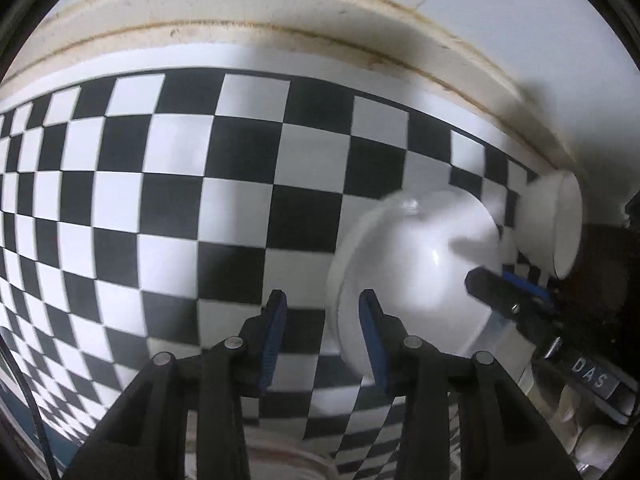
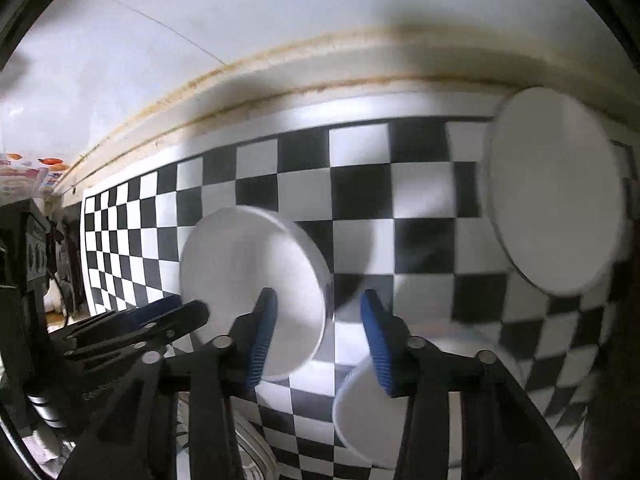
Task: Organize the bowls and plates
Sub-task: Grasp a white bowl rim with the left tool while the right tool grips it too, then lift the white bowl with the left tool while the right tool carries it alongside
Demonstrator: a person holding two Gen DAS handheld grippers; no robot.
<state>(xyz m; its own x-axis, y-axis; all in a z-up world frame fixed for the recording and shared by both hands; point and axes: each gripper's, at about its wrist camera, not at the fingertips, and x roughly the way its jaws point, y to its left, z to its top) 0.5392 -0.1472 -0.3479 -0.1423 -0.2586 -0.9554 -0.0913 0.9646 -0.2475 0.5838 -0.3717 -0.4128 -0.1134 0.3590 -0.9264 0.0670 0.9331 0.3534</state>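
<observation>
Blue pads of the left gripper (image 1: 322,316) stand a little apart, nothing between. White bowl (image 1: 416,276) just at 2 o'clock on checkered mat (image 1: 168,184). Right gripper (image 2: 318,312) also slightly apart, empty, white plate (image 2: 252,280) at 10 o'clock.

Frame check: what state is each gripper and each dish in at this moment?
left gripper: open, nothing between the pads.
right gripper: open, nothing between the pads.
middle white dish: on the checkered surface, not gripped.
far white dish: on the checkered surface, untouched.
near white dish: partly hidden by the right gripper, contact unclear.
</observation>
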